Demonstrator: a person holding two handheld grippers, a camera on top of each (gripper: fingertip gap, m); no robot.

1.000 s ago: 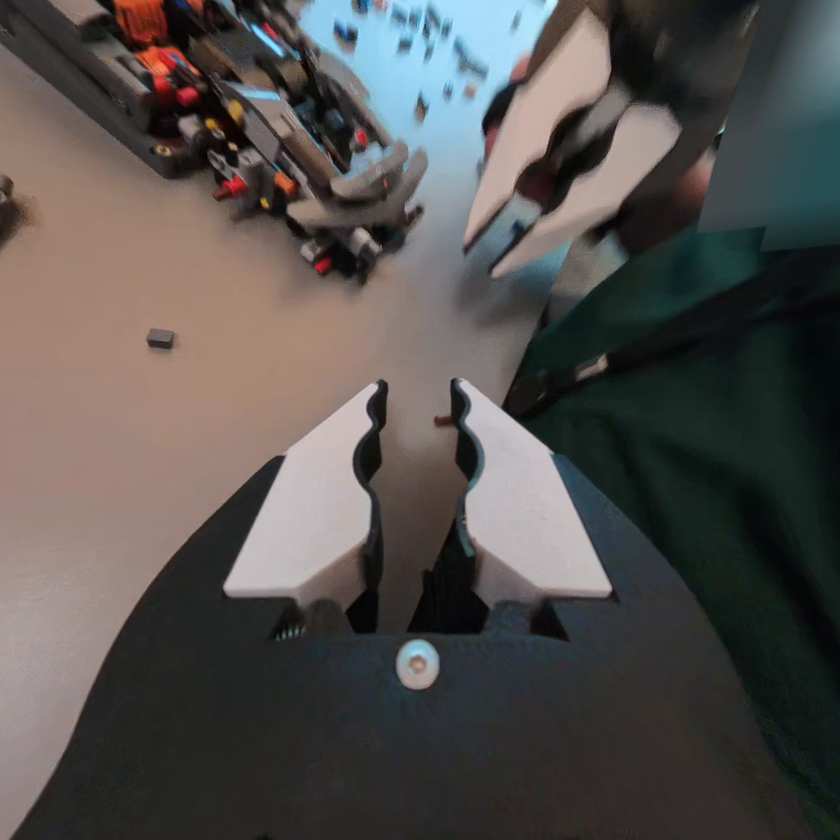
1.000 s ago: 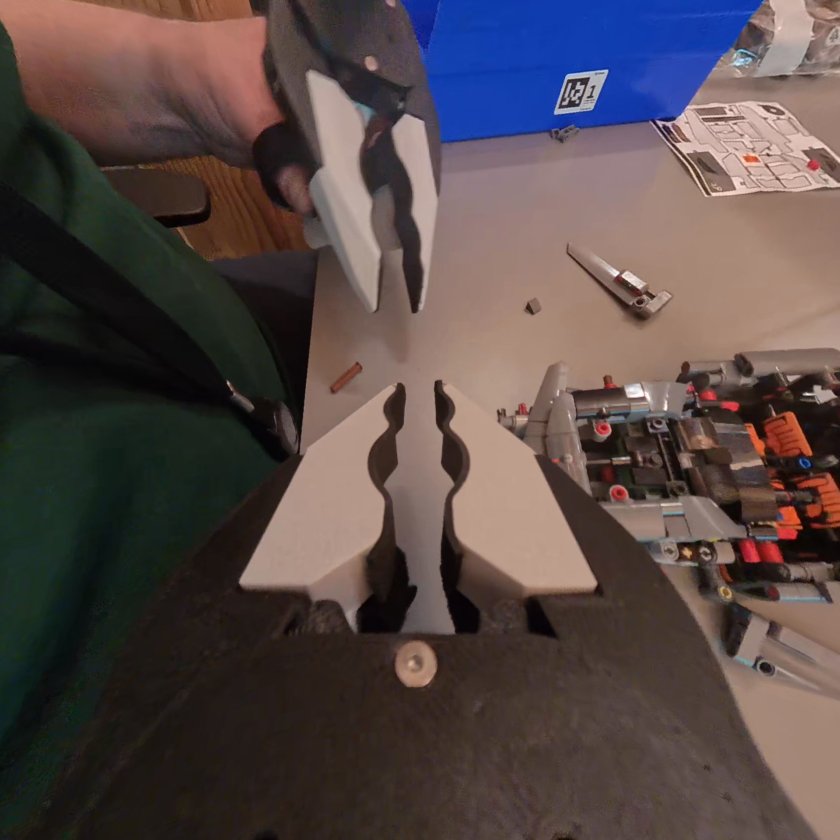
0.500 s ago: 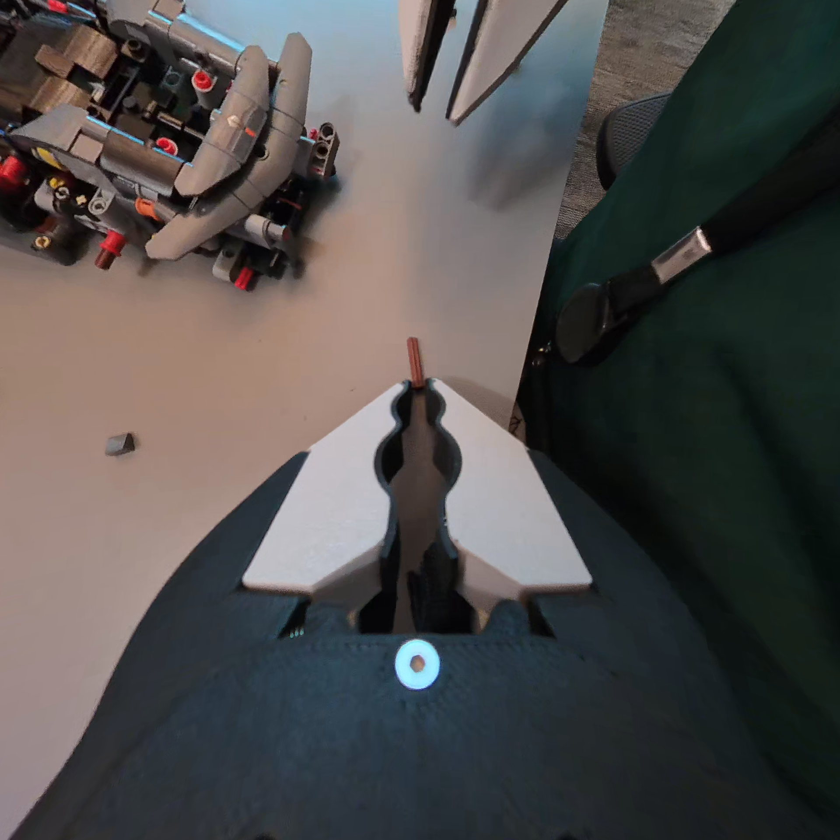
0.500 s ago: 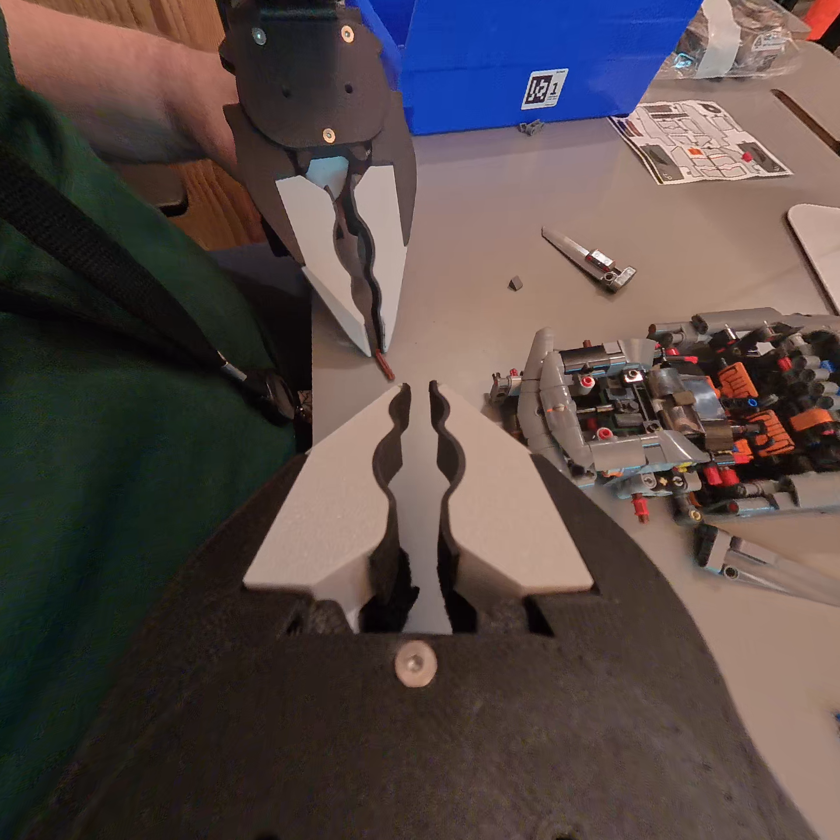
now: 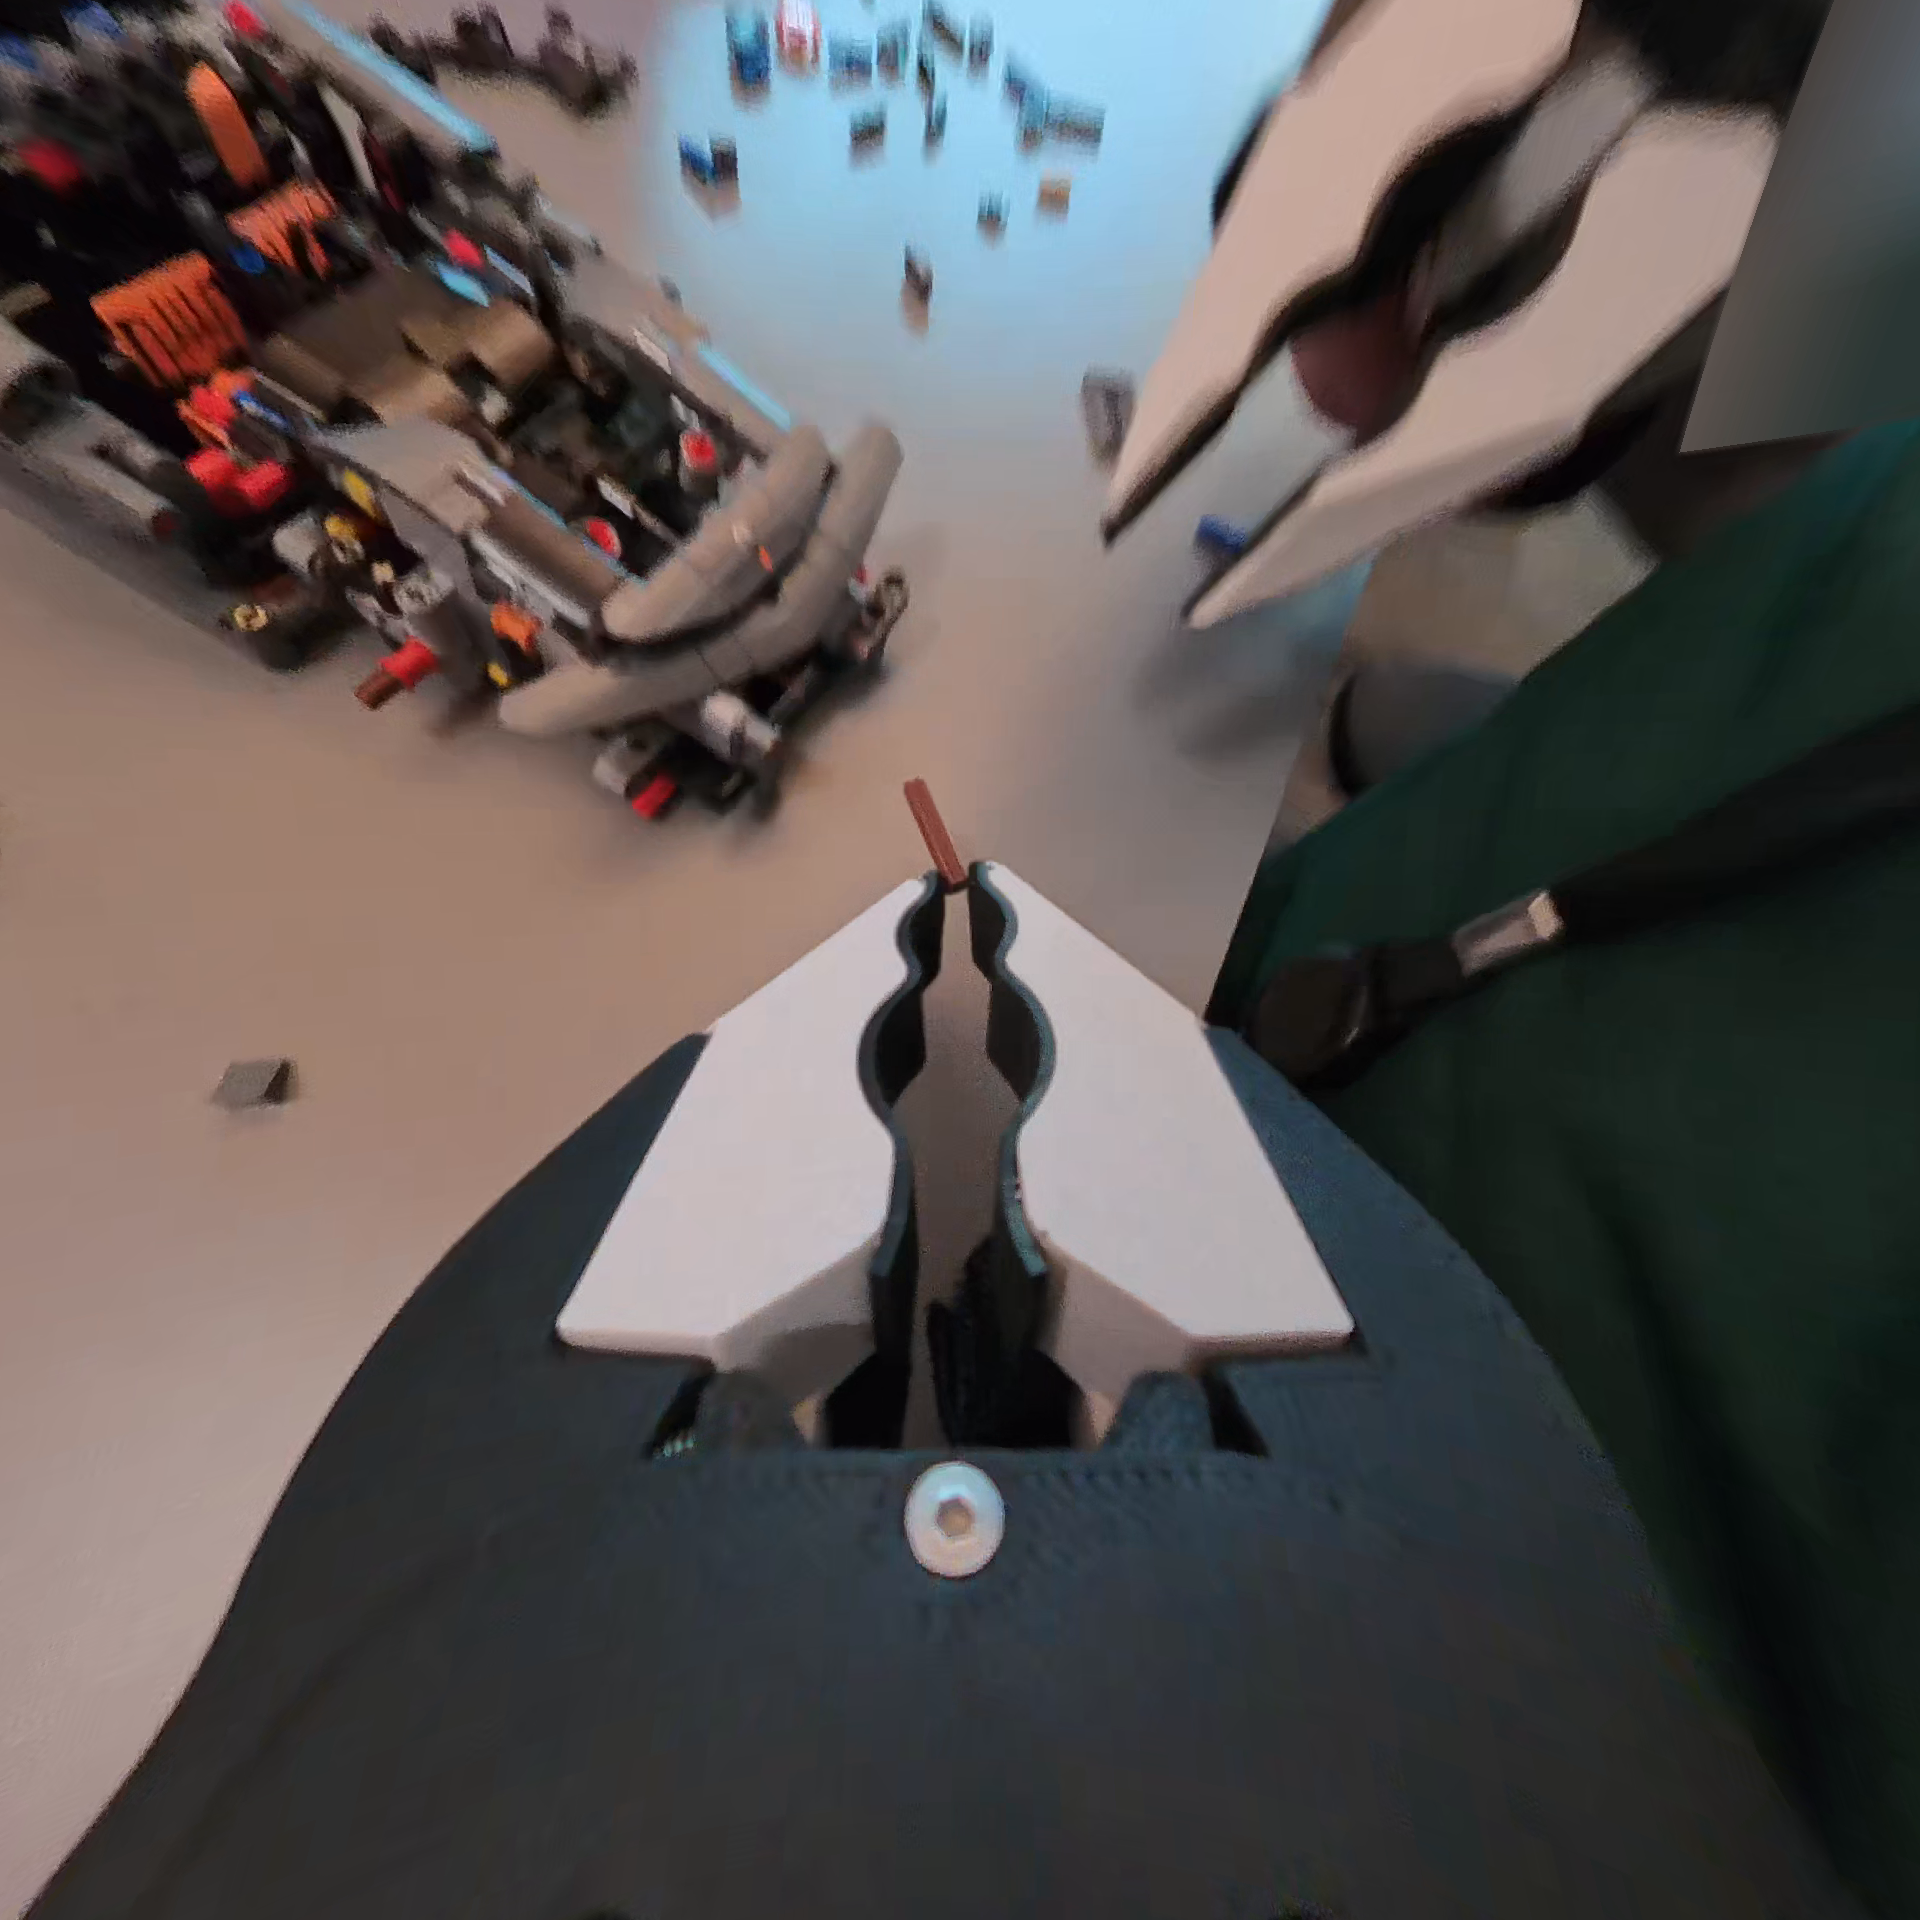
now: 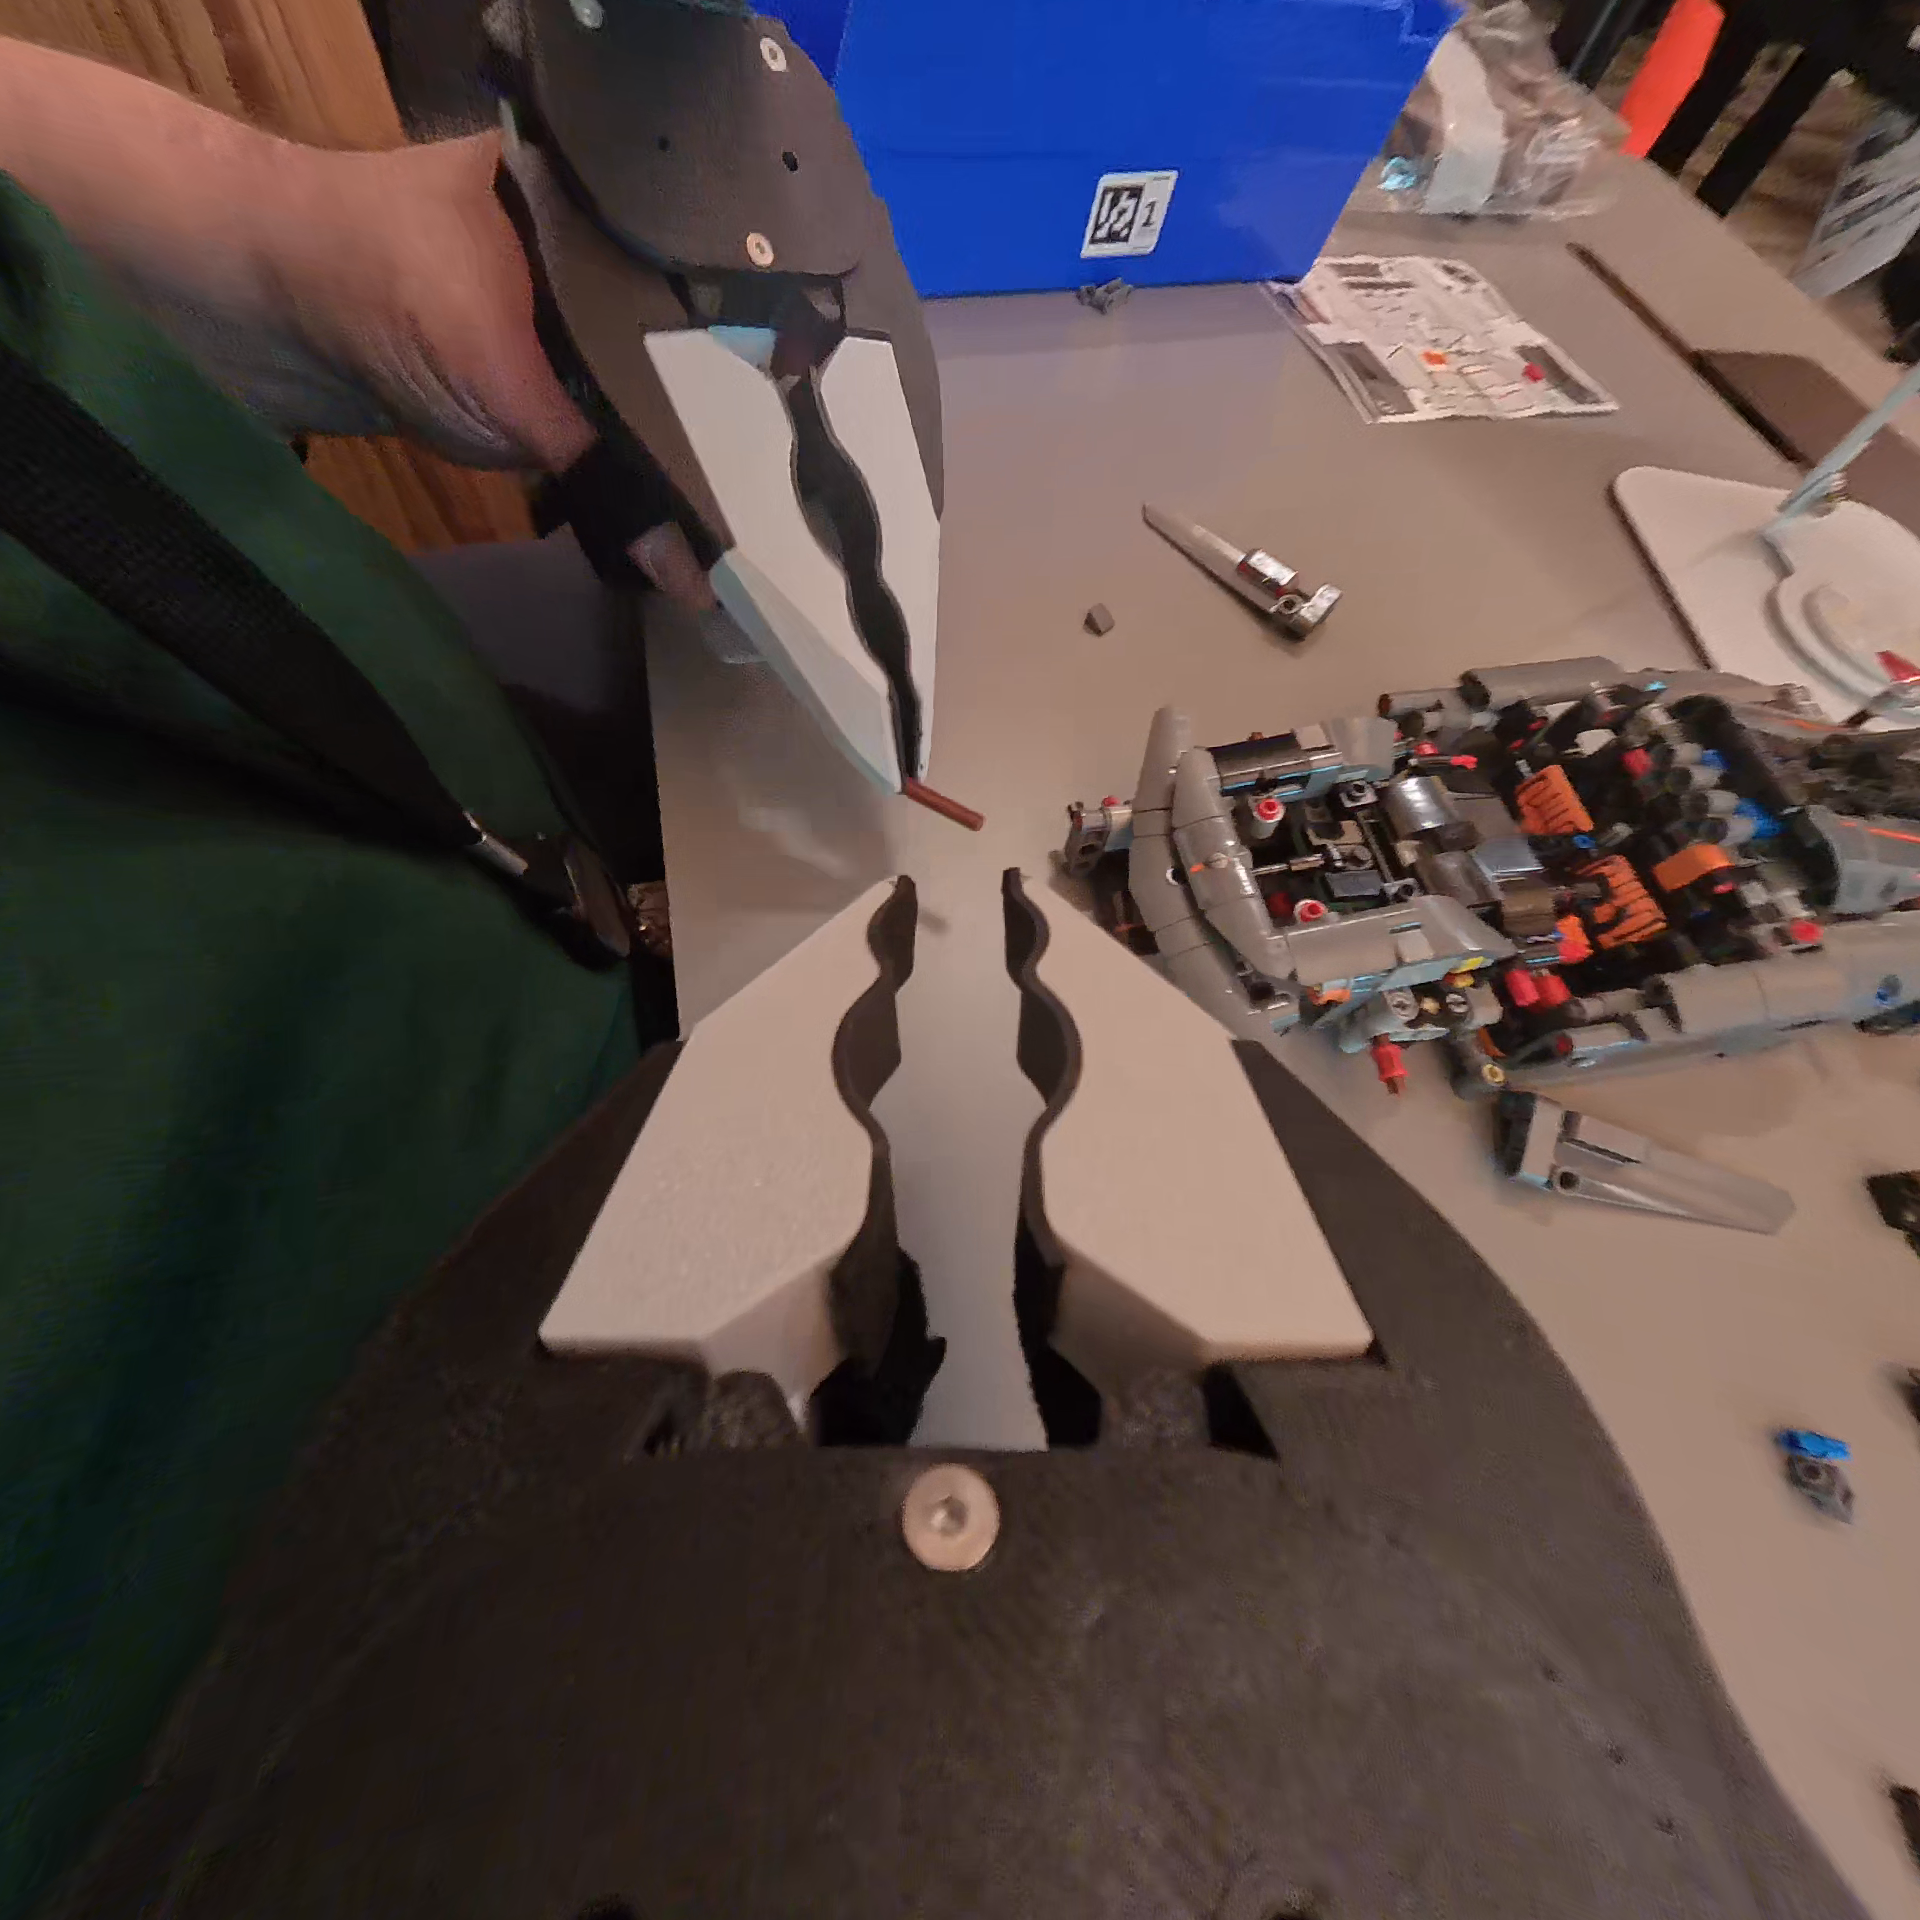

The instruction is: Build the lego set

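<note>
A grey table [image 6: 1195, 468] carries the half-built lego model [image 6: 1507, 883], with a blue bin [image 6: 1091, 104] beyond it. Just beside the model's nose, the left hand-held gripper [image 5: 951, 878] pinches a small brown axle [image 5: 930, 823] at its tips, lifted clear of the table; the right hand-held gripper [image 6: 956, 883] waits released and empty nearby. The step looks like carrying the axle over, so next it needs lining up with a hole in the model.
</note>
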